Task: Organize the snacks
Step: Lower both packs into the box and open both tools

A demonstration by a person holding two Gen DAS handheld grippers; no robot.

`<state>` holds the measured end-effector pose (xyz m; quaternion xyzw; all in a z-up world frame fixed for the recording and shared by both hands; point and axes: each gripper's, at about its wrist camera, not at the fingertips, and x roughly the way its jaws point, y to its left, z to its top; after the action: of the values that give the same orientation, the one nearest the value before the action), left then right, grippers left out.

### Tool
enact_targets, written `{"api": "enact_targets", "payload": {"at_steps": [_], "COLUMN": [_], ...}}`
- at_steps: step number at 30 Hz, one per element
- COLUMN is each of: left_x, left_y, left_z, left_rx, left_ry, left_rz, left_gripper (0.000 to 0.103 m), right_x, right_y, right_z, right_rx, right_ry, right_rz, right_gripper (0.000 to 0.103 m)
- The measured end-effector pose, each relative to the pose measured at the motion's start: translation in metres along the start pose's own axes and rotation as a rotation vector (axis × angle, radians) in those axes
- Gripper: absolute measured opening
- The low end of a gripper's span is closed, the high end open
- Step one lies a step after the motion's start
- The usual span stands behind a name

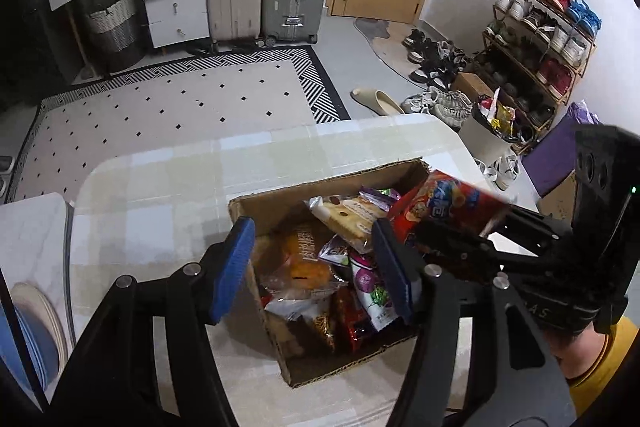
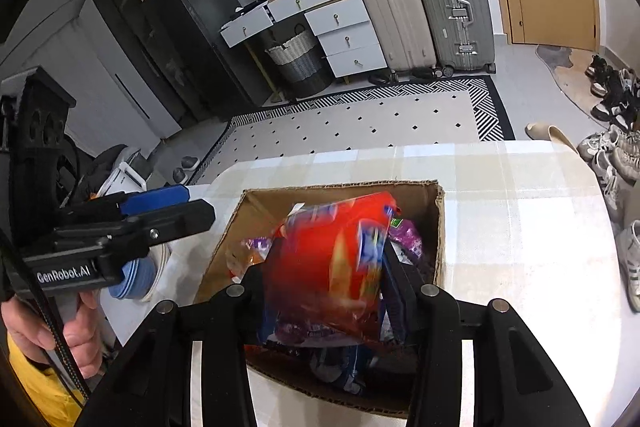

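Right tool (image 2: 324, 267) grasping a blurred red snack bag (image 2: 332, 259) over the open cardboard box (image 2: 438, 223) of snacks, left tool (image 1: 312, 267) hovering released above the box's near-left corner, box sitting mid-bench (image 1: 168, 187).

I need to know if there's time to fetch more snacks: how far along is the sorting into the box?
Well along: the cardboard box on the table already holds many snack packets. In hand: the right gripper has a red snack bag between its fingers over the box. The left gripper is open and empty. No loose snacks show on the table, so little seems left.
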<state>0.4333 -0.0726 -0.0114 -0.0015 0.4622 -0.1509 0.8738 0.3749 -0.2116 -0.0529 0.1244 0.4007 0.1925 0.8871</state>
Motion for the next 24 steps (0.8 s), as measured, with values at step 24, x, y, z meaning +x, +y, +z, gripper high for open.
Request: {"api": "enact_targets", "payload": {"at_steps": [24], "left_x": [-0.062], "left_y": [0.001], "left_z": [-0.029], "left_rx": [-0.007], "left_ry": [-0.026], "left_rz": [0.012], "left_gripper": [0.062], "right_x": [-0.08], "right_y": [0.007], "right_z": [-0.019], "right_rx": [-0.042], "right_ry": [-0.1], "right_rz": [-0.019], "right_gripper": [0.05]}}
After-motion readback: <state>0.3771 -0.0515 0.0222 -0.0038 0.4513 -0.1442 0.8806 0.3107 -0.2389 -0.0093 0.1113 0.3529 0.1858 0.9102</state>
